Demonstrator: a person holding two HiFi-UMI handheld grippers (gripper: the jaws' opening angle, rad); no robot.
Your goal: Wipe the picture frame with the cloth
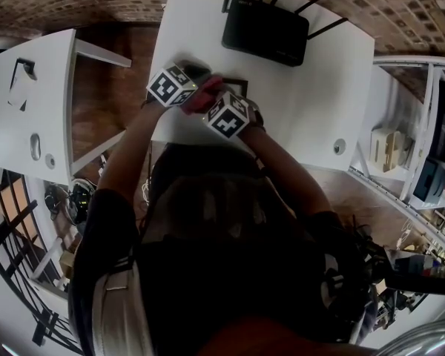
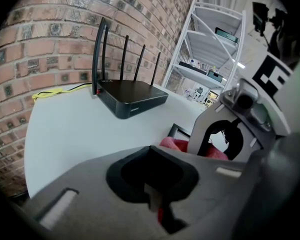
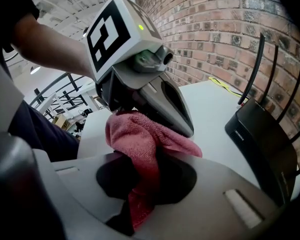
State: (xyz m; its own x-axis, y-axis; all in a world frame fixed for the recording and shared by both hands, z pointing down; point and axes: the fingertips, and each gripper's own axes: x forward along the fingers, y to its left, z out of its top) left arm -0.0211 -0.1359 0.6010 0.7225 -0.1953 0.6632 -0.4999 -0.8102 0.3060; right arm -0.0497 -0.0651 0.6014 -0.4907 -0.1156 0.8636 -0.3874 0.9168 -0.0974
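Note:
A red cloth [image 1: 206, 95] is bunched between my two grippers over the white table [image 1: 311, 102]. My right gripper [image 3: 140, 204] is shut on a fold of the cloth [image 3: 140, 144], which stands up out of its jaws. My left gripper [image 2: 157, 204] is shut, with a thin red edge of the cloth pinched in its jaws; in the right gripper view its tips [image 3: 124, 110] meet the cloth's top. Just behind the cloth lies the black picture frame [image 1: 238, 84], flat on the table. Only a corner of the frame [image 2: 173, 130] shows, and the rest is hidden by the grippers.
A black router [image 1: 265, 30] with several antennas stands at the back of the table, a yellow cable [image 2: 55, 92] beside it by the brick wall. White shelving [image 1: 419, 139] stands to the right, a second white table [image 1: 30, 102] to the left.

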